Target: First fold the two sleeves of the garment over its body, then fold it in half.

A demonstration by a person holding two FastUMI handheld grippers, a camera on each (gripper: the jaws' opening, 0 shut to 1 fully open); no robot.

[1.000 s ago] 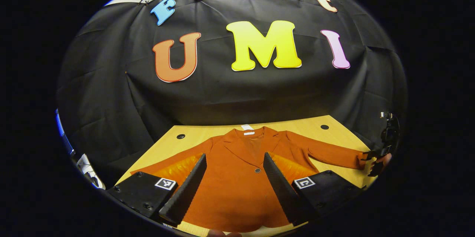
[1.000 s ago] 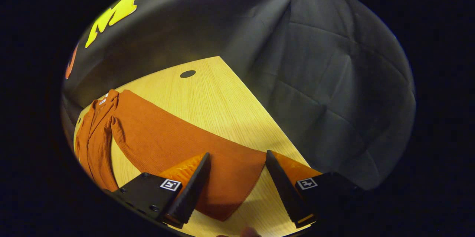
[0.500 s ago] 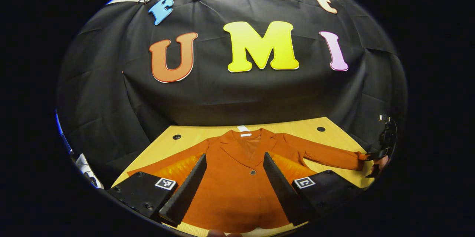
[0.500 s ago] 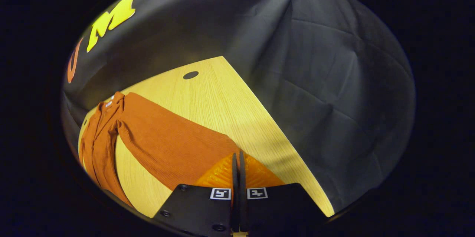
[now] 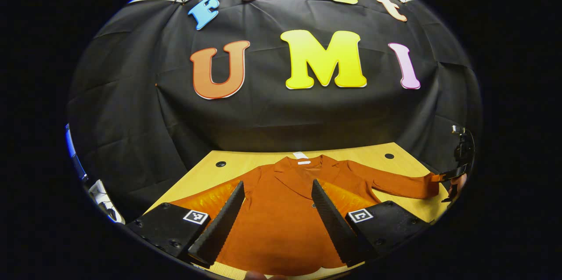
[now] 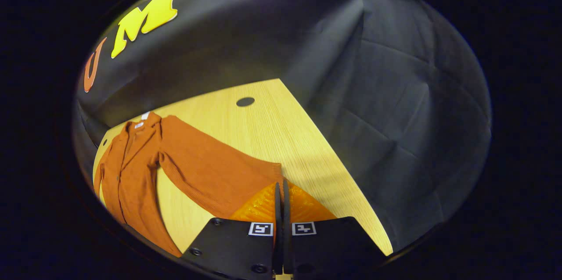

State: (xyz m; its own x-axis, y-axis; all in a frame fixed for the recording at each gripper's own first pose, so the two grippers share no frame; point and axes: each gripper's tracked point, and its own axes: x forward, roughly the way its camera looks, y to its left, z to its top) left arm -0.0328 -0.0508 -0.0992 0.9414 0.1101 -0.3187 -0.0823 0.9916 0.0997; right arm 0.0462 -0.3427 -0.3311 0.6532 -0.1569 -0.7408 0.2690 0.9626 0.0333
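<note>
An orange jacket (image 5: 281, 223) lies face up on a light wooden table (image 5: 351, 152), collar toward the black cloth wall, in the lower middle of the left gripper view. A small white label (image 5: 301, 156) sits at the inside of its collar; any writing on it is too small to read. The left gripper (image 5: 276, 223) hangs over the jacket's body with its fingers spread wide, grasping nothing. Each of its finger mounts bears a small square black-and-white marker (image 5: 195, 216).

In the right gripper view the right sleeve (image 6: 210, 170) runs from the jacket at lower left to bottom centre. The right gripper (image 6: 279, 210) is clenched there at the sleeve's cuff end, fingers pressed together, the cuff itself hidden between them. A round dark hole (image 6: 245, 101) marks the table above the sleeve.

At the right edge of the left gripper view, the right gripper (image 5: 452, 179) meets the sleeve's end.
</note>
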